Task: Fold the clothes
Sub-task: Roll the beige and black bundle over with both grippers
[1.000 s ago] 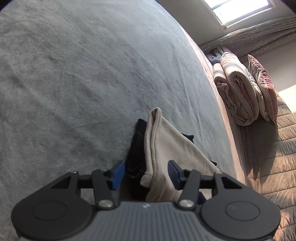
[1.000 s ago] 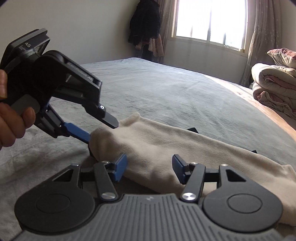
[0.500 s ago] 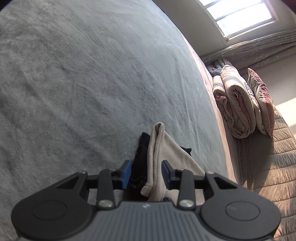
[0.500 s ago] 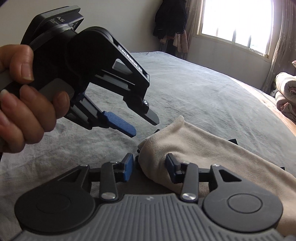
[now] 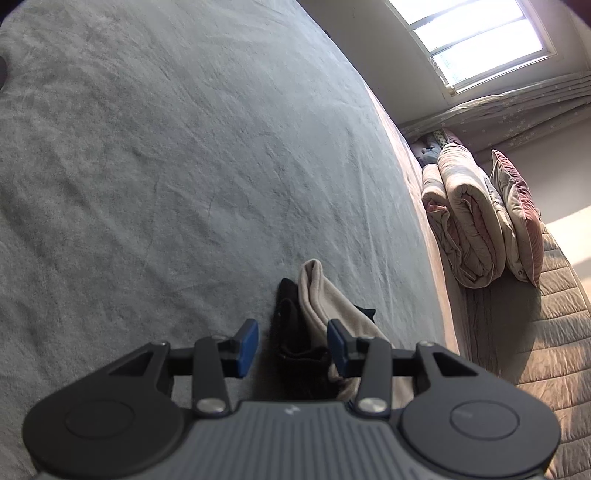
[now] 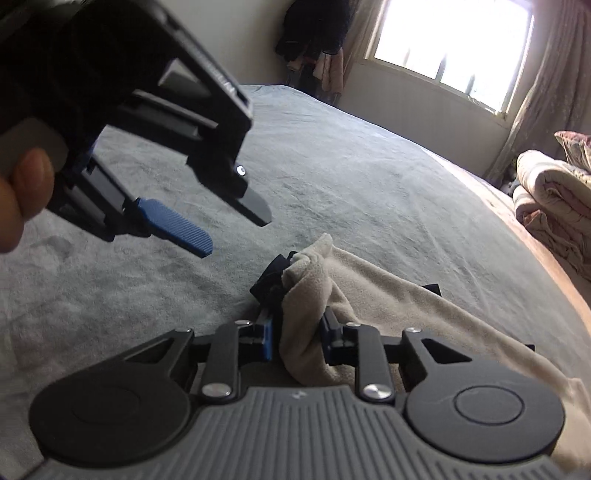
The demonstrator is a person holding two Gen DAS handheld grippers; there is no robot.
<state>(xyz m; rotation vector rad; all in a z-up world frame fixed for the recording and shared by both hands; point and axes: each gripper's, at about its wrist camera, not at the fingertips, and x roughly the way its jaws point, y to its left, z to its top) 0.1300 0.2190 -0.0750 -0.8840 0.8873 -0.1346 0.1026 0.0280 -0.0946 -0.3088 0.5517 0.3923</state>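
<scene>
A beige garment (image 6: 406,306) lies folded lengthwise on the grey bedspread (image 6: 369,192), with black cloth (image 6: 273,277) showing under its near end. My right gripper (image 6: 297,336) is closing, and its pads pinch the bunched beige end. My left gripper (image 6: 232,232), held by a hand (image 6: 26,192), hovers above and left of that end, jaws opening slightly with nothing between them. In the left wrist view the left gripper (image 5: 291,343) looks down over the black cloth (image 5: 291,332) and the beige garment (image 5: 325,295), which pass below its blue pads.
Rolled quilts (image 5: 469,221) and a pillow (image 5: 517,221) are stacked at the bed's right side on a brown quilted cover (image 5: 535,350). A bright window (image 6: 454,48) and hanging dark clothes (image 6: 314,29) are on the far wall. Wide grey bedspread (image 5: 166,166) stretches left.
My right gripper slid left to the garment's end and its jaws came together on the beige cloth. The left gripper let the end go, rose off it and came closer to the right camera.
</scene>
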